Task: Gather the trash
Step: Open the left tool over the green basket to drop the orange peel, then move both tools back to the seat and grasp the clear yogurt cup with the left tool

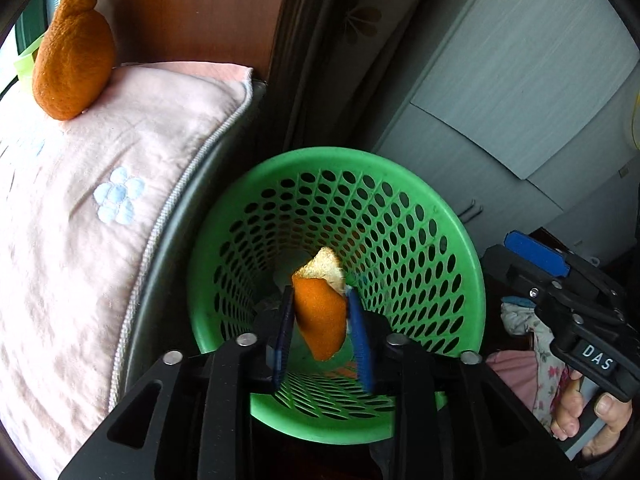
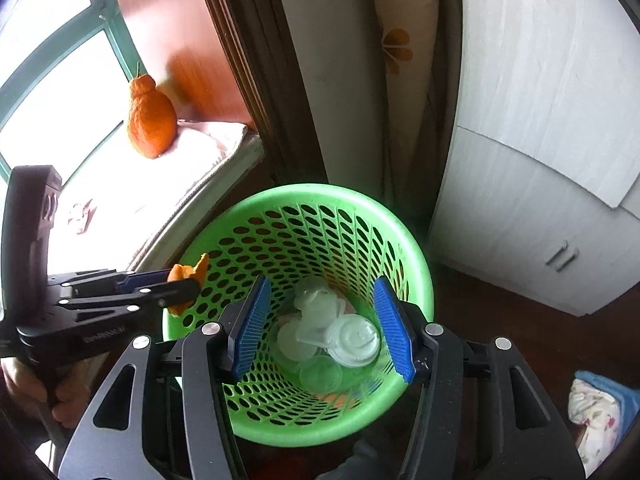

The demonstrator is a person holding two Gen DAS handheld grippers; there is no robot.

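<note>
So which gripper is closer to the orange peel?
Left. The left gripper has the orange peel between its jaws, over the green basket. The right gripper hangs empty beside it, jaws open above the basket.

Green perforated basket (image 1: 400,216), orange peel (image 1: 320,312), pink flowered cushion (image 1: 80,200), blue fingers (image 2: 250,320)

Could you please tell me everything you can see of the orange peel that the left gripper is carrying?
The orange peel is a curved, torn piece, bright orange and pebbled outside, pale cream and pithy inside, where its upper edge folds over. It hangs roughly upright between the blue ribbed pads of the left gripper, over the open mouth of the green perforated plastic bin. The right wrist view shows it just inside the bin's rim. Whether the pads press on it cannot be told; nothing else touches it.
</note>
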